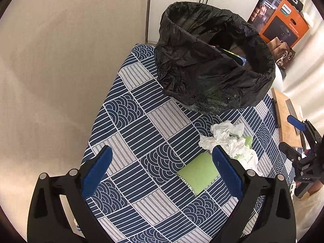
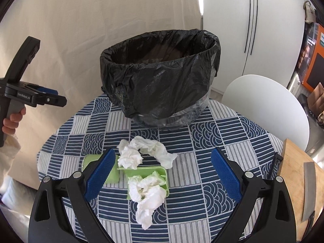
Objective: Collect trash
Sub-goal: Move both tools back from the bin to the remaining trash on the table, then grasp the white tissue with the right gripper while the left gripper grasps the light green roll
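A bin lined with a black bag stands on the patterned tablecloth. In front of it lie crumpled white tissues, a green tray with more tissue in it, and a flat green packet. My left gripper is open and empty above the cloth, left of the packet. My right gripper is open and empty, hovering over the tray and tissues. Each gripper shows in the other's view: the right, the left.
A wooden cutting board with a cleaver lies at the table's right edge. A white chair stands behind it. Boxes and bags sit at the far right. A curtain hangs behind the table.
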